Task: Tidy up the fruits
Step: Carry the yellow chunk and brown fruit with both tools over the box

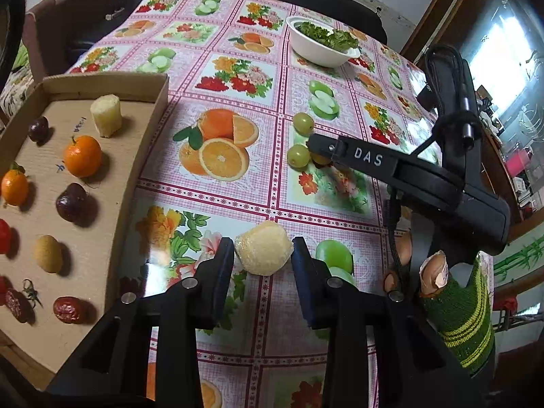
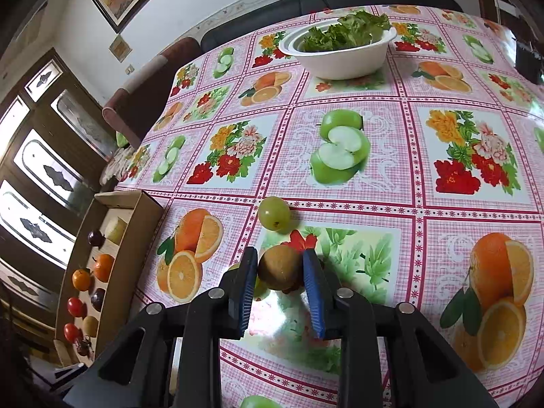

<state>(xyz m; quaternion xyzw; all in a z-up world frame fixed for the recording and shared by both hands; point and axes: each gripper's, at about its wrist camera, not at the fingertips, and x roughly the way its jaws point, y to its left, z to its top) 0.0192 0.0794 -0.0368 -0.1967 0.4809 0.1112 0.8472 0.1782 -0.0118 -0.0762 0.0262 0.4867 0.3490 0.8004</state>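
At the bottom centre of the left wrist view, the left gripper (image 1: 263, 255) pinches a pale yellow chunk (image 1: 263, 253) between its pads, over the tablecloth (image 1: 238, 108). At the left edge the cardboard tray (image 1: 142, 142) holds sorted fruit, among them an orange (image 1: 82, 156) and a second chunk (image 1: 106, 115). Two grapes (image 1: 299, 156) lie right of centre by the right gripper (image 1: 314, 144). In the right wrist view, low at centre, the right gripper (image 2: 279, 268) grips a brown fruit (image 2: 279, 268); one grape (image 2: 274, 213) lies just above it, the bowl (image 2: 340, 57) at the top.
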